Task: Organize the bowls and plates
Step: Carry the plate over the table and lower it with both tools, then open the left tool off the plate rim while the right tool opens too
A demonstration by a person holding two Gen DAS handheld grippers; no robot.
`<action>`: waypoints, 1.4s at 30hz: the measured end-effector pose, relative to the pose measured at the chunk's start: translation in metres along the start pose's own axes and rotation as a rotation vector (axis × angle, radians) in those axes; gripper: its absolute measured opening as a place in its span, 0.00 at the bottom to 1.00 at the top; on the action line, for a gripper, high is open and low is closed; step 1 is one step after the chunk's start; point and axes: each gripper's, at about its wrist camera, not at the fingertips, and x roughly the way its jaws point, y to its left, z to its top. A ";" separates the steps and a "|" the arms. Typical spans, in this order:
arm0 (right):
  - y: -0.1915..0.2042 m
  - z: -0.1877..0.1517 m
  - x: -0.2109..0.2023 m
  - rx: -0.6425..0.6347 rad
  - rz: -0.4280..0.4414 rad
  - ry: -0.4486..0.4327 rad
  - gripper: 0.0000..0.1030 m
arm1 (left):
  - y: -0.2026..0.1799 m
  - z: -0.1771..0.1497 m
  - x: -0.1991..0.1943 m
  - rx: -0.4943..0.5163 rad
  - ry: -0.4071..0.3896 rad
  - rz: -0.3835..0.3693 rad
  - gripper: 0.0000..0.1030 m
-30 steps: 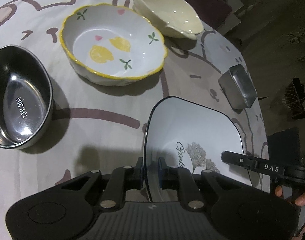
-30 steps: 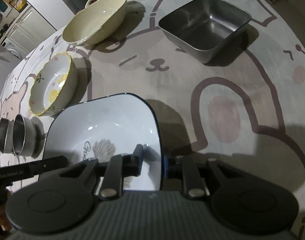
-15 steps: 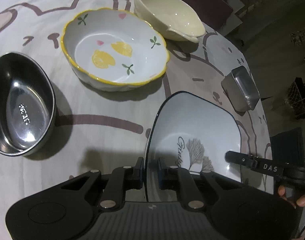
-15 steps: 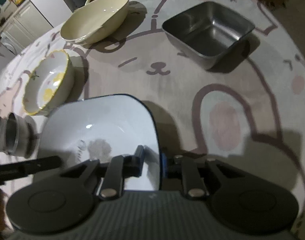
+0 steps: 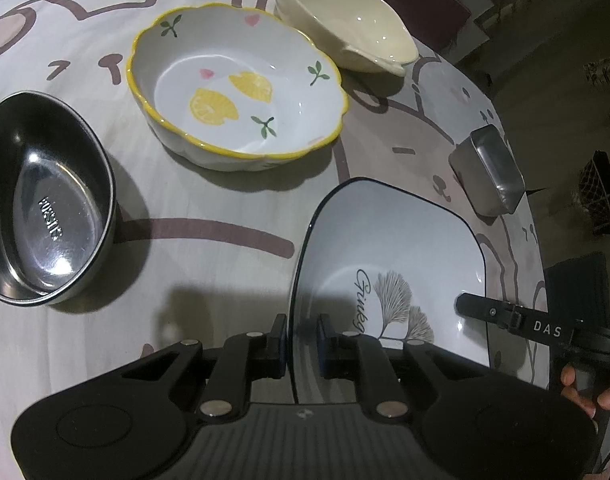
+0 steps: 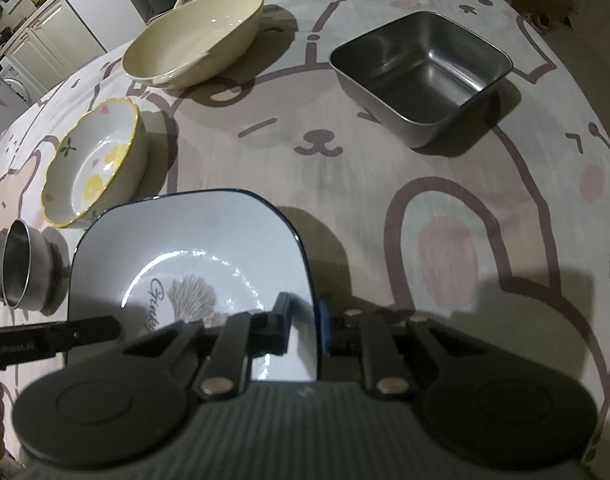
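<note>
the left gripper [image 5: 301,344] has its fingers closed on the left rim of the square white plate [image 5: 389,280], and the right gripper [image 6: 305,320] has its fingers closed on the opposite rim [image 6: 311,280], so the plate hangs between the two, low in both frames. over the last second the plate has travelled forward across the table [image 5: 209,248]: in the left view the lemon-print bowl [image 5: 233,92] now sits nearer the top centre and looks larger, and in the right view the square steel dish [image 6: 421,76] has drawn closer at upper right. the grip itself has not changed. the plate looks lifted clear of the cloth, judging by the shadow under its far edge, though i can't be certain from this angle. it reads as a carry toward a stacking spot, likely the lemon-print bowl or the cream handled dish [image 5: 341,28] beyond it. the round steel bowls [image 5: 45,200] at the left edge stay nested and untouched.
</note>
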 end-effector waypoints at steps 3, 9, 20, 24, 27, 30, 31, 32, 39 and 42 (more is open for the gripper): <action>-0.001 0.001 0.000 0.001 0.004 0.002 0.17 | 0.001 0.000 0.001 0.002 0.004 -0.002 0.15; -0.001 0.000 0.000 0.002 0.007 0.004 0.17 | -0.001 0.001 0.002 0.018 0.013 0.007 0.16; -0.002 -0.002 -0.001 0.001 0.013 0.007 0.15 | -0.004 0.002 -0.002 0.068 0.008 0.036 0.13; 0.000 -0.003 -0.001 0.000 0.011 0.010 0.15 | -0.004 0.002 -0.003 0.075 0.012 0.035 0.13; -0.001 -0.003 -0.001 -0.001 0.010 0.013 0.15 | -0.005 0.001 -0.003 0.083 0.015 0.038 0.13; -0.001 -0.003 0.000 -0.003 0.010 0.019 0.15 | -0.007 0.000 -0.005 0.099 0.011 0.043 0.13; -0.001 -0.003 0.000 -0.004 0.009 0.022 0.15 | -0.008 -0.001 -0.006 0.104 0.010 0.045 0.14; -0.002 -0.003 0.000 -0.006 0.010 0.025 0.15 | -0.008 -0.001 -0.007 0.108 0.010 0.046 0.15; -0.002 -0.009 -0.004 -0.014 0.012 0.028 0.17 | -0.009 -0.008 -0.013 0.129 0.013 0.046 0.31; -0.002 -0.013 -0.008 -0.022 0.014 0.022 0.17 | -0.010 -0.011 -0.017 0.141 0.009 0.050 0.39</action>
